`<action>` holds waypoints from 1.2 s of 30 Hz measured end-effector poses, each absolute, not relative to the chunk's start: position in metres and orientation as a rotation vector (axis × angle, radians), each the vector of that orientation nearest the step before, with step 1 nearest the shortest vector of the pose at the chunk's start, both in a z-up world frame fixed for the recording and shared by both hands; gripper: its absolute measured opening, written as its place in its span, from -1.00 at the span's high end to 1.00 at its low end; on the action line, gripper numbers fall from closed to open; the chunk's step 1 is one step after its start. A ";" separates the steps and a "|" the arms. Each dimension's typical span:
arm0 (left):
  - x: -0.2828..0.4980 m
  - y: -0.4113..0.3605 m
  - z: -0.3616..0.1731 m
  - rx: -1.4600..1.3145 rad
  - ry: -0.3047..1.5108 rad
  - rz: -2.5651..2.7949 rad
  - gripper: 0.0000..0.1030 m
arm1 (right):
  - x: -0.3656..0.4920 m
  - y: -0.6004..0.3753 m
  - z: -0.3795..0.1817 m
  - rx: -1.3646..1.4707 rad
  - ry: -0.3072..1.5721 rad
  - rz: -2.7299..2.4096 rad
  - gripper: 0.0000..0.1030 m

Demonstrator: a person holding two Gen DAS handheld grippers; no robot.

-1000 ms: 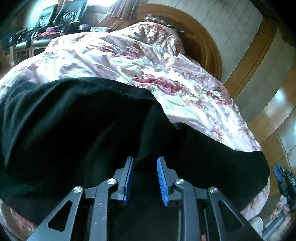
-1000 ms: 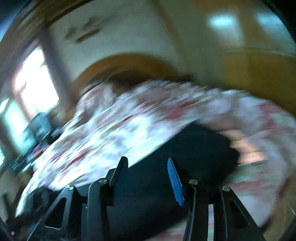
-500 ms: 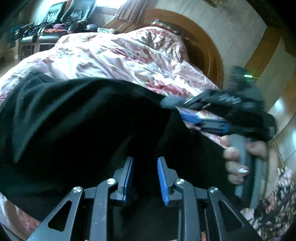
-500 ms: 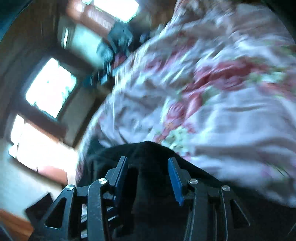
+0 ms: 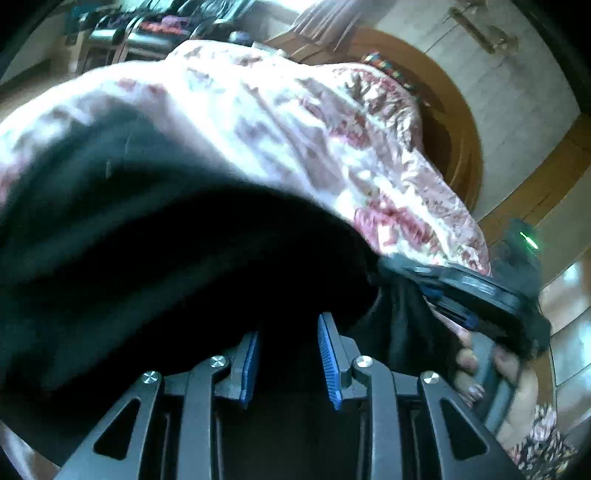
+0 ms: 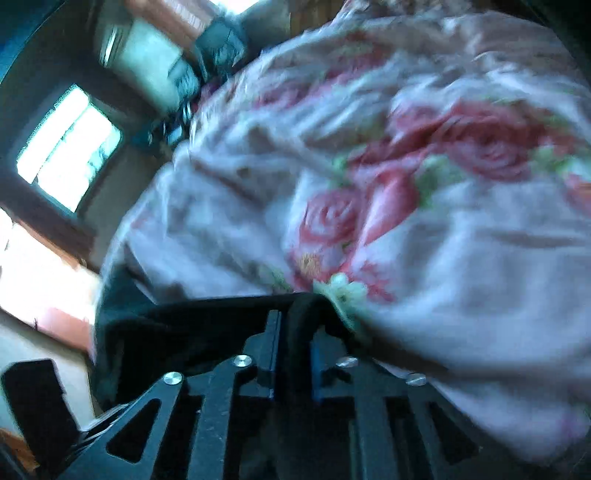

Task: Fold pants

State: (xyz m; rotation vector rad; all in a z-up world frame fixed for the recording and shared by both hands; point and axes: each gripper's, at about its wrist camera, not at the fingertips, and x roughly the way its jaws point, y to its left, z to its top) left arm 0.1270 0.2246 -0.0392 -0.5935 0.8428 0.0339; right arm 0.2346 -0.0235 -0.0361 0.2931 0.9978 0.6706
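Note:
The black pants lie spread on a floral pink quilt on the bed. My left gripper is open, its blue pads over the black cloth with nothing between them. My right gripper is shut on a fold of the pants at their edge. In the left wrist view the right gripper comes in from the right, held by a hand, pinching the pants' right edge.
A curved wooden headboard stands behind the quilt. Chairs with clutter stand at the far left. Bright windows show in the right wrist view. A wooden floor lies to the right of the bed.
My right gripper has swung in over the pants' edge and closed on the black cloth. The left gripper stays open and has tilted a little.

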 end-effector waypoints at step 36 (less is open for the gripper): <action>0.099 0.108 -0.032 -0.333 0.835 -0.146 0.31 | 0.019 -0.312 -0.002 0.413 0.771 0.135 -0.22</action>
